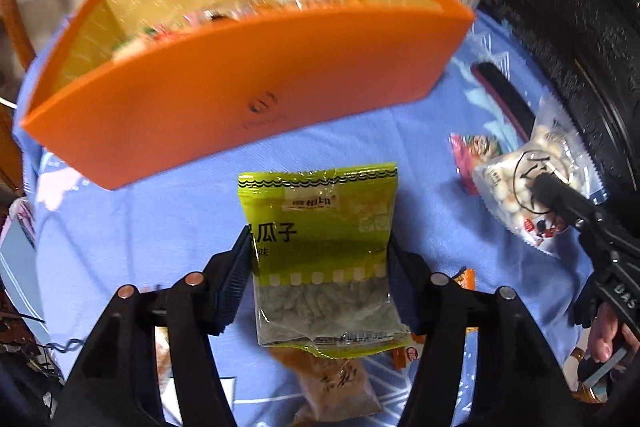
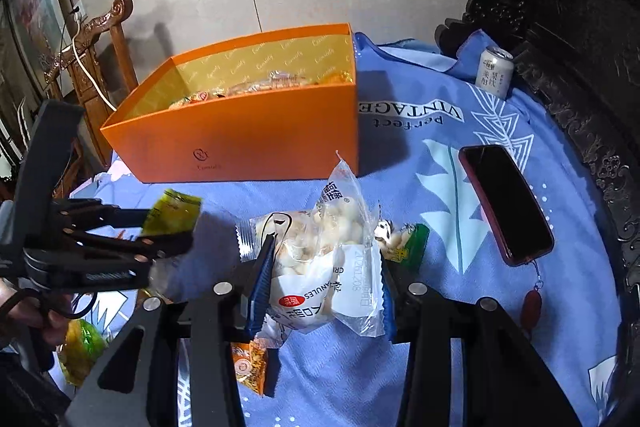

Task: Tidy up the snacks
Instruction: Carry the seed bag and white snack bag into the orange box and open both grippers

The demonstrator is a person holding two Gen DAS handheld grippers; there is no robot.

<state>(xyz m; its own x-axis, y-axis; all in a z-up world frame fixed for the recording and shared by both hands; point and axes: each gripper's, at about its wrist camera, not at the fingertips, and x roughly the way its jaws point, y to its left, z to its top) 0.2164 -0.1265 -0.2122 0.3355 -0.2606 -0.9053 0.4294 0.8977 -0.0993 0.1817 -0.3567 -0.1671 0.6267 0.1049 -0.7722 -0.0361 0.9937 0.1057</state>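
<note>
Two snack packs gripped above the blue cloth (image 2: pixel 400 187).
Left gripper (image 1: pixel 318 259) is clamped on a green seed pack (image 1: pixel 320 239); right gripper (image 2: pixel 320 267) pinches a clear white-puff bag (image 2: pixel 320 259); beyond stands the orange box (image 2: pixel 248 123), snacks inside.

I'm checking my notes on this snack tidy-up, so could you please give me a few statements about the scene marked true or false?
1. The left gripper holds a green seed packet. True.
2. The right gripper is empty. False: it is shut on a clear bag of white snacks.
3. The orange box already has snacks in it. True.
4. The phone lies inside the box. False: it lies on the blue cloth, to the right of the box.
5. A can stands upright at the far edge of the cloth. True.
</note>
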